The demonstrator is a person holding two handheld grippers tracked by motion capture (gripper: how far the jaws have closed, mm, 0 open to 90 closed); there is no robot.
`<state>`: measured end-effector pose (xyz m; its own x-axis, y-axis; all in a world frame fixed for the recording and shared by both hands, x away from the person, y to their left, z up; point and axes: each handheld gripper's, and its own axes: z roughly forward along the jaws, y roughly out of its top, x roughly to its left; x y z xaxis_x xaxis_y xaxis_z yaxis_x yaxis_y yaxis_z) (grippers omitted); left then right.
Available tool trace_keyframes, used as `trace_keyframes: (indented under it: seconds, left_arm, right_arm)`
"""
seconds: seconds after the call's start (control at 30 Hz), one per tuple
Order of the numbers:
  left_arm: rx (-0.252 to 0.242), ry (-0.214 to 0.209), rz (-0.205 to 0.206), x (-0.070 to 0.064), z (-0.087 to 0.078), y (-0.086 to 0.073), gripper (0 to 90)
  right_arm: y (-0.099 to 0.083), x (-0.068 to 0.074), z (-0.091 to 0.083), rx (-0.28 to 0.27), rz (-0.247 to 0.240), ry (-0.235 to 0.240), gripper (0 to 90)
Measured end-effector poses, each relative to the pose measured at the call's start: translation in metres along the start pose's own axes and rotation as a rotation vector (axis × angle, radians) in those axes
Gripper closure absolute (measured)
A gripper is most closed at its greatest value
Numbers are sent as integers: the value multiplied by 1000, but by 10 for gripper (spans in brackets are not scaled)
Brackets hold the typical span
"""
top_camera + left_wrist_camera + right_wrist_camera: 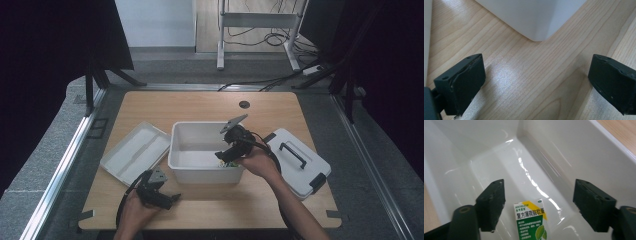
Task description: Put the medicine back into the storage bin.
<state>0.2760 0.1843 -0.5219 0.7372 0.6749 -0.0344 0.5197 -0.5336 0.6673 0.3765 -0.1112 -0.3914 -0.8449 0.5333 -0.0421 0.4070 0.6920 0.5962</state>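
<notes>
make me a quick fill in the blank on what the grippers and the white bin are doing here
1. The small box with green leaves printed on it lies inside the white ____.
2. The right gripper hangs over that box with its jaws ____.
3. The left gripper is open above the bare ____ table.
4. The lid with the dark handle lies on the table to the ____ of the bin.

Missing words: bin; open; wooden; right

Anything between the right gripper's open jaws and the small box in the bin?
Nothing. In the right gripper view, the right gripper hangs open over the small box, which lies on the white bin's bare floor.
</notes>
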Motion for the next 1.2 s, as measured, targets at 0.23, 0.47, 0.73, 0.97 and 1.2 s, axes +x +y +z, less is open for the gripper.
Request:
trace_keyframes:
  seconds: [0.23, 0.47, 0.73, 0.97, 1.2]
  left_arm:
    - [-1, -2, -1, 0, 0, 0, 10]
    - [-1, -4, -1, 0, 0, 0, 9]
    - [0, -4, -1, 0, 0, 0, 9]
    - [1, -4, 0, 0, 0, 0, 7]
    - [0, -1, 0, 0, 0, 0, 8]
  right_arm:
    - [-7, 3, -15, -46, 18, 12, 72]
    - [-23, 9, -33, -84, 18, 1, 0]
    - [-52, 9, -48, -123, 30, -1, 0]
    - [-85, 8, -46, -140, 47, -18, 0]
    - [-111, 6, -36, -165, 78, -37, 0]
